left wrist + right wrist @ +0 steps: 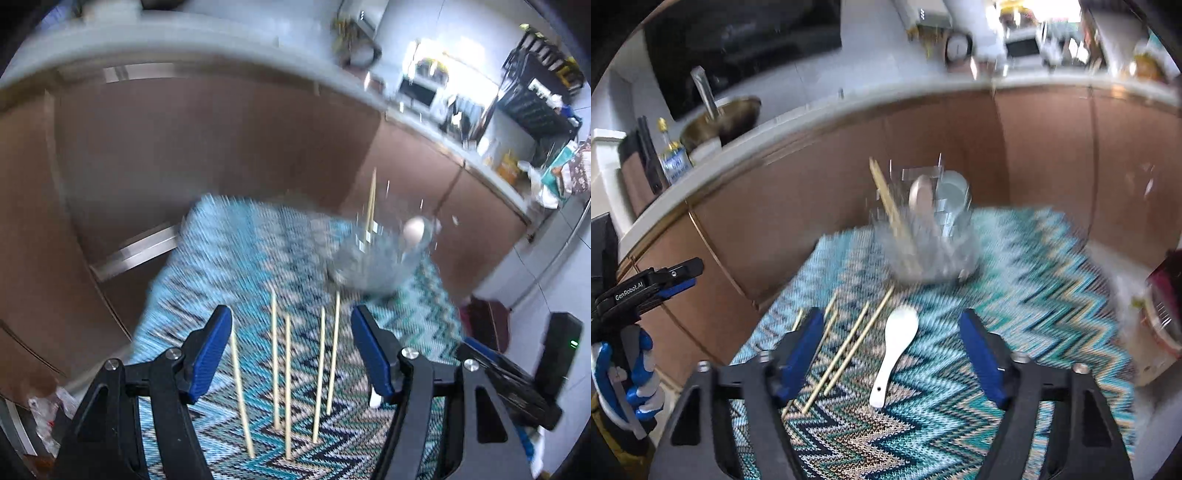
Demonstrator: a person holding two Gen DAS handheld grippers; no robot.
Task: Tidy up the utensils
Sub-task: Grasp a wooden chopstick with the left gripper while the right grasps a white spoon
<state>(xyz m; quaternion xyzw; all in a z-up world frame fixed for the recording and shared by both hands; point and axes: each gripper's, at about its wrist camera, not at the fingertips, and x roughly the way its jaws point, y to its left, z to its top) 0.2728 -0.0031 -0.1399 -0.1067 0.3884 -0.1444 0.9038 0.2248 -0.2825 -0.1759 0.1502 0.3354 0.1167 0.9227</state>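
Currently, the left gripper point(291, 347) hangs over the zigzag-patterned mat point(236, 258) with its blue pads point(208, 352) spread apart and nothing clamped. Five loose chopsticks point(288, 384) lie flat on the mat, framed between those pads and touching neither. The clear glass holder point(373, 254) stands on the mat beyond the chopsticks; chopsticks and a spoon already stand in it, though motion blur hides detail. The right gripper point(892, 343) is likewise spread and empty above the mat. A white ceramic spoon point(895, 354) lies on the mat between its pads, bowl end toward the holder, just beside the loose chopsticks. Brown cabinet fronts point(207, 147) rise behind the mat.
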